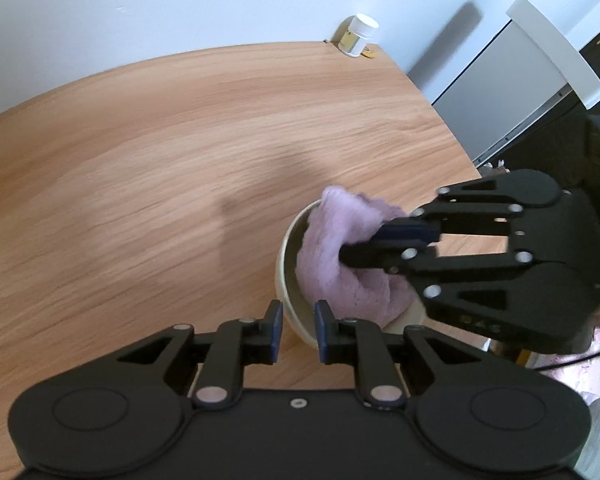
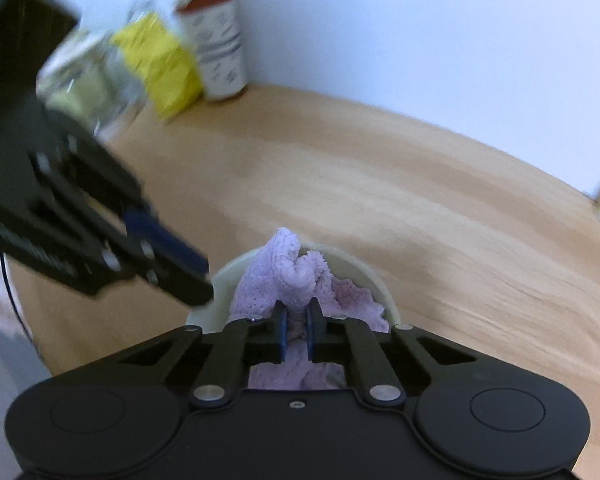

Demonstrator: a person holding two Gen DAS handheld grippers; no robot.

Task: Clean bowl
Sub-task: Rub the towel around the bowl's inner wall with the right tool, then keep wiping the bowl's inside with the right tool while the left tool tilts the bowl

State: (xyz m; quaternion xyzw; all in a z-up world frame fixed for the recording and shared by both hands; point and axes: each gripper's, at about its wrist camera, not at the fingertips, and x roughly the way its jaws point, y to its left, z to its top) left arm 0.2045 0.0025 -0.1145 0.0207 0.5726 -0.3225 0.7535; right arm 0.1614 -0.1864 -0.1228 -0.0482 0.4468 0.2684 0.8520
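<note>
A cream bowl (image 1: 286, 276) sits on the wooden table (image 1: 140, 160) near its right edge. A lilac cloth (image 1: 332, 256) fills the bowl. My left gripper (image 1: 297, 330) is shut on the bowl's near rim, one finger inside and one outside. My right gripper (image 1: 354, 252) comes in from the right and is shut on the cloth, pressing it into the bowl. In the right wrist view the right gripper (image 2: 296, 330) pinches the cloth (image 2: 292, 280) inside the bowl (image 2: 220, 288), and the left gripper (image 2: 188, 276) holds the rim at the left, blurred.
A white jar (image 1: 358, 35) stands at the table's far corner. A white cabinet (image 1: 532, 80) stands beyond the right table edge. A yellow bag (image 2: 160, 64), a white canister with a red lid (image 2: 216, 40) and clear packaging (image 2: 88, 76) stand by the wall.
</note>
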